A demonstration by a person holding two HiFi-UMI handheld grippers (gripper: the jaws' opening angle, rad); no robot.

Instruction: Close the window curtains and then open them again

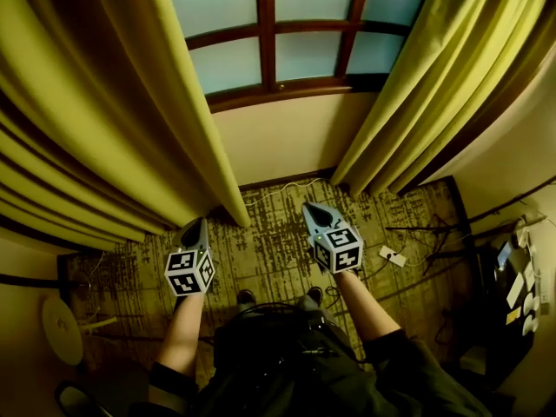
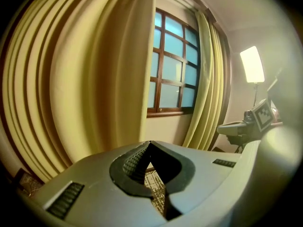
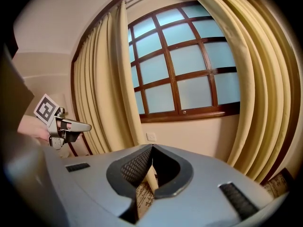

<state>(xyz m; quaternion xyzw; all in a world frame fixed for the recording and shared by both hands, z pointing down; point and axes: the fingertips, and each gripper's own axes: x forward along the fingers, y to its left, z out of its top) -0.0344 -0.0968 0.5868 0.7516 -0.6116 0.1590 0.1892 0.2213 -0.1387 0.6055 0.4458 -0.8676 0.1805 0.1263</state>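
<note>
Two yellow curtains hang drawn apart beside a wood-framed window (image 1: 278, 42). The left curtain (image 1: 113, 111) fills the left of the head view, and the right curtain (image 1: 434, 94) hangs at the right. My left gripper (image 1: 195, 226) is shut and empty, just below and right of the left curtain's inner edge (image 2: 142, 74), not touching it. My right gripper (image 1: 314, 210) is shut and empty too, in the gap between the curtains, left of the right curtain's foot. In the right gripper view the window (image 3: 184, 74) lies straight ahead, with the left gripper (image 3: 80, 126) at the left.
A patterned carpet (image 1: 269, 241) lies below the cream wall (image 1: 287, 137) under the sill. Cables and a white adapter (image 1: 393, 256) lie on the floor at the right, near dark equipment (image 1: 512, 294). A round white thing (image 1: 61, 328) sits at lower left. A lit lamp (image 2: 252, 65) stands at the right.
</note>
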